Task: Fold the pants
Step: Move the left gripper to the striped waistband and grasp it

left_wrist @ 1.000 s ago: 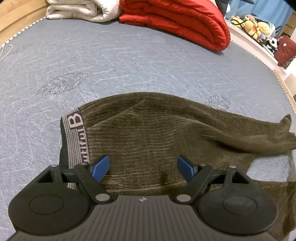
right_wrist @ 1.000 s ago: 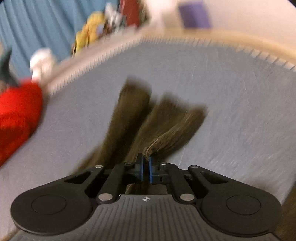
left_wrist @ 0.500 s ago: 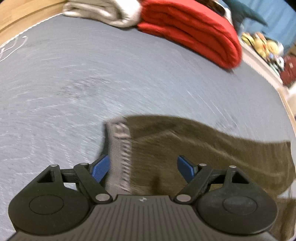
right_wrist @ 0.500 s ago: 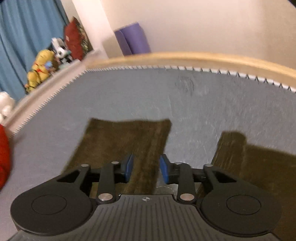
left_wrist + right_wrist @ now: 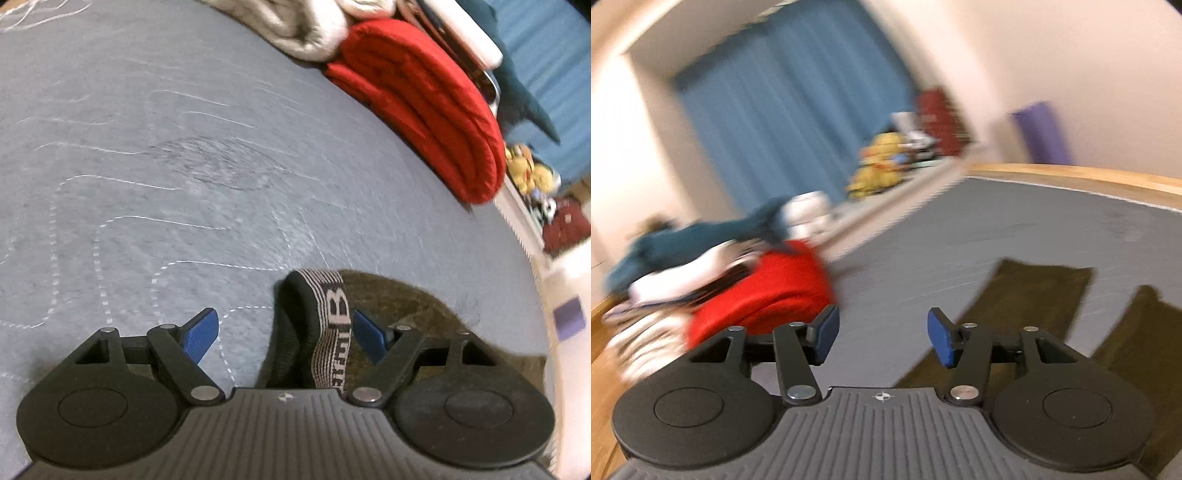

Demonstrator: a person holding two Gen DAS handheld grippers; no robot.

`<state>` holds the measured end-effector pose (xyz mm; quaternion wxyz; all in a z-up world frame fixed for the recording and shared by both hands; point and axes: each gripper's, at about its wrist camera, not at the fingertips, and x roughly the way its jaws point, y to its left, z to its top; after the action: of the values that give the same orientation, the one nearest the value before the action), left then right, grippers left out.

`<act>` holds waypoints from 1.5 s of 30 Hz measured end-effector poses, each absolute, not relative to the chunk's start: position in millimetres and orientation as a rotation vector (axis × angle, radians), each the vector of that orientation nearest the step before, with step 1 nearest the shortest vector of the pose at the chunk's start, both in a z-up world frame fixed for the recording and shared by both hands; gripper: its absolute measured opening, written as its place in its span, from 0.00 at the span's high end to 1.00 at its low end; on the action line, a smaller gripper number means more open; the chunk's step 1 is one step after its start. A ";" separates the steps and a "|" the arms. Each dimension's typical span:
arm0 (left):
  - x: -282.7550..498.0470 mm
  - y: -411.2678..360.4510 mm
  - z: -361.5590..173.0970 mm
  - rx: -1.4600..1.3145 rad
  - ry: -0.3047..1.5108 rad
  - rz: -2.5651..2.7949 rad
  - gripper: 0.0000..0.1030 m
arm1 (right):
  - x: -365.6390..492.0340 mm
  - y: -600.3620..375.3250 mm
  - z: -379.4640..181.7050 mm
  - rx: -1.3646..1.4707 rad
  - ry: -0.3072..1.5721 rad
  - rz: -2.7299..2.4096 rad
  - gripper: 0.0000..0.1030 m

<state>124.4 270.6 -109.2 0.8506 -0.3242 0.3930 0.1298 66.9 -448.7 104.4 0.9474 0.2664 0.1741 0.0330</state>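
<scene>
Left wrist view | left gripper [image 5: 282, 334] spread wide, now over pants [image 5: 402, 314] waistband [image 5: 328, 321], ungripped | right gripper [image 5: 882, 334] opening, empty, has let go of legs, lifted away | pants flat on near-right mattress [image 5: 184, 147] | next fold starts at waistband
</scene>
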 end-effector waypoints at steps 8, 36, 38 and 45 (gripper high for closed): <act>141.7 234.2 -123.4 -0.456 0.856 0.217 0.18 | 35.9 -387.4 69.4 0.415 0.347 0.230 0.44; 128.4 217.9 -42.5 -0.234 0.814 0.396 0.36 | 47.2 -372.9 41.7 0.317 0.472 0.233 0.41; 122.1 211.9 -40.3 -0.291 0.861 0.325 0.36 | 46.3 -371.6 43.1 0.313 0.467 0.237 0.40; 80.5 234.6 -52.1 -0.556 1.051 0.255 0.25 | 43.0 -369.7 50.6 0.356 0.463 0.249 0.38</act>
<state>80.5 234.6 -52.1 0.8207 -0.2612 0.4937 0.1200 43.0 -369.7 50.6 0.9500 0.1749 0.2278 0.1223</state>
